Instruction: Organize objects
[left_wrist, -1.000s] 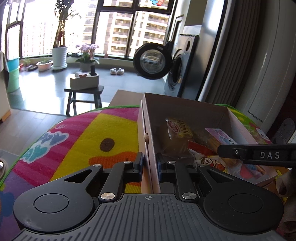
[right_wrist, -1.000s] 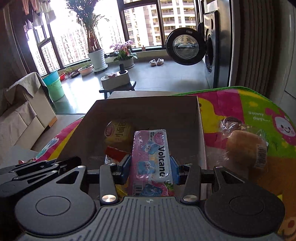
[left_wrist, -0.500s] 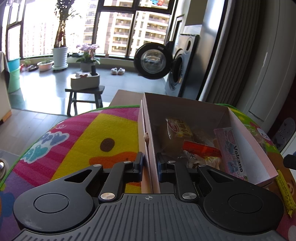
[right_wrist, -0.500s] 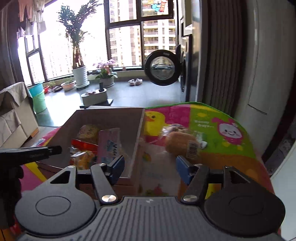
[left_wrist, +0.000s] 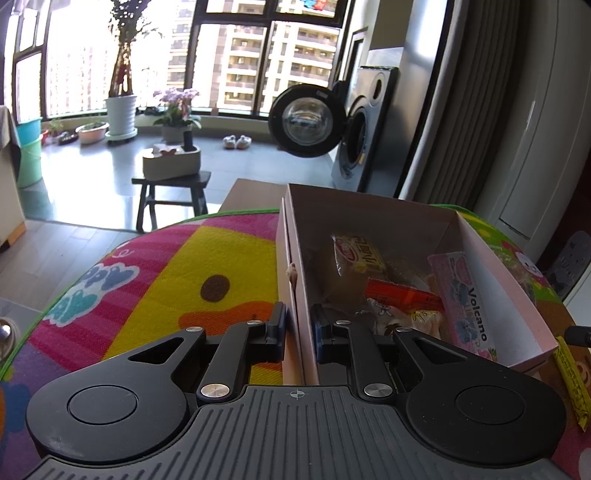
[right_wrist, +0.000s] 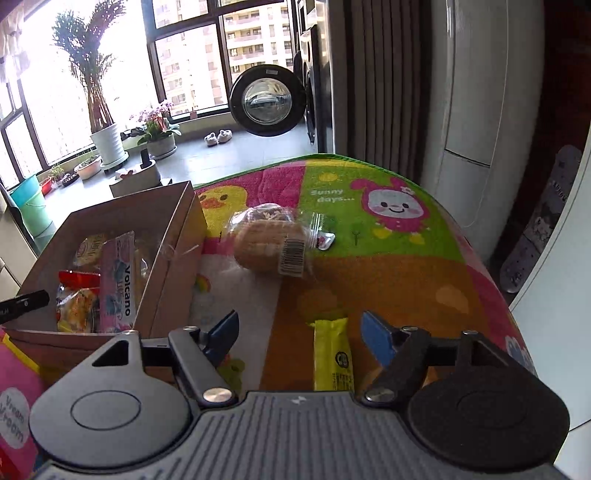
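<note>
My left gripper (left_wrist: 297, 323) is shut on the left wall of the pale pink cardboard box (left_wrist: 291, 258), one finger on each side of it. Inside the box lie several snack packets and the pink Volcano pack (left_wrist: 463, 299), which leans against the right wall. The same box (right_wrist: 173, 254) and Volcano pack (right_wrist: 116, 280) show at the left of the right wrist view. My right gripper (right_wrist: 300, 338) is open above a yellow snack bar (right_wrist: 332, 354) on the mat. A wrapped bread roll (right_wrist: 271, 242) lies further ahead.
A colourful cartoon mat (right_wrist: 388, 266) covers the table, whose rounded edge drops off to the right and far side. A yellow bar (left_wrist: 570, 384) lies right of the box. A pink "Vroom" pack (right_wrist: 14, 406) sits at the near left. A washing machine (left_wrist: 354, 125) and a stool (left_wrist: 170, 192) stand beyond.
My right gripper let go of the pink Volcano pack into the box, opened, and swung right over the mat to the yellow bar. My left gripper kept its hold on the box wall.
</note>
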